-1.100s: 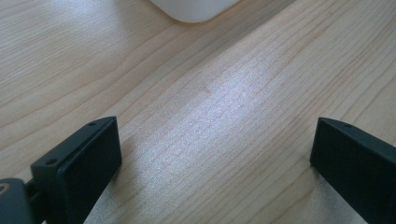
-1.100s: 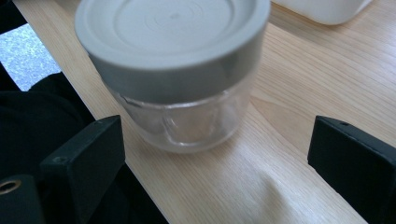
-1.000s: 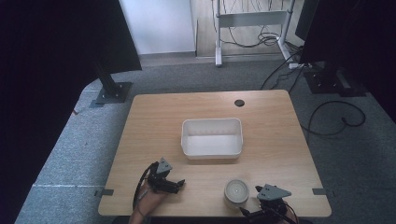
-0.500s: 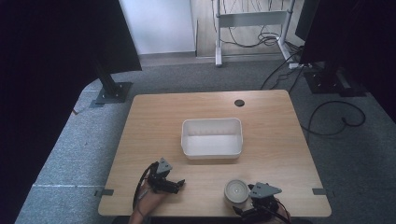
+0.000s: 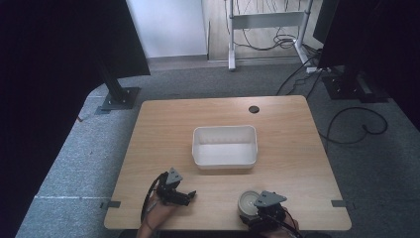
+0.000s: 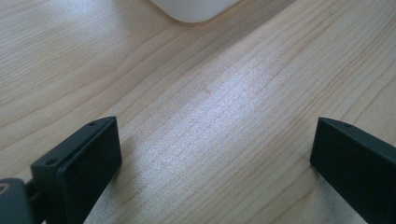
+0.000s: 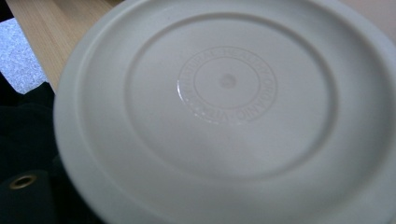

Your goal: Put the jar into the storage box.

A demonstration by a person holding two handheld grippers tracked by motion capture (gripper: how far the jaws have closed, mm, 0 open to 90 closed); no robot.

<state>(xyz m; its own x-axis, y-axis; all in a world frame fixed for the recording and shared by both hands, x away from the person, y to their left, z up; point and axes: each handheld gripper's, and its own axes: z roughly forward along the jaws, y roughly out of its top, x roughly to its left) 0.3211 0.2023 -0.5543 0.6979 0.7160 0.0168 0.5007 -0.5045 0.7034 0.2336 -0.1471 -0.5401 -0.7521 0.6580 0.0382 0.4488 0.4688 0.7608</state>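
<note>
A round white lid (image 5: pixel 246 203) lies near the table's front edge, right of centre. In the right gripper view the lid (image 7: pixel 224 112) looms very close, with embossed rings at its middle, and it hides the jaws. My right gripper (image 5: pixel 261 210) sits against the lid's right side; whether it grips the lid is unclear. My left gripper (image 5: pixel 187 197) rests low at the front left, and its black jaws stand wide apart over bare wood (image 6: pixel 217 135). A white rectangular bin (image 5: pixel 225 146) stands empty in the middle of the table; its rounded corner (image 6: pixel 191 9) shows at the top of the left gripper view.
The wooden table (image 5: pixel 163 129) has a small dark cable hole (image 5: pixel 254 109) at the back. Grey carpet surrounds it, with black stand bases (image 5: pixel 119 99) at the back left and cables (image 5: pixel 351 124) at the right. The table's front edge (image 7: pixel 42 51) lies just beside the lid.
My right gripper has moved left along the front edge until it meets the lid. The left gripper, the bin and the lid have stayed put.
</note>
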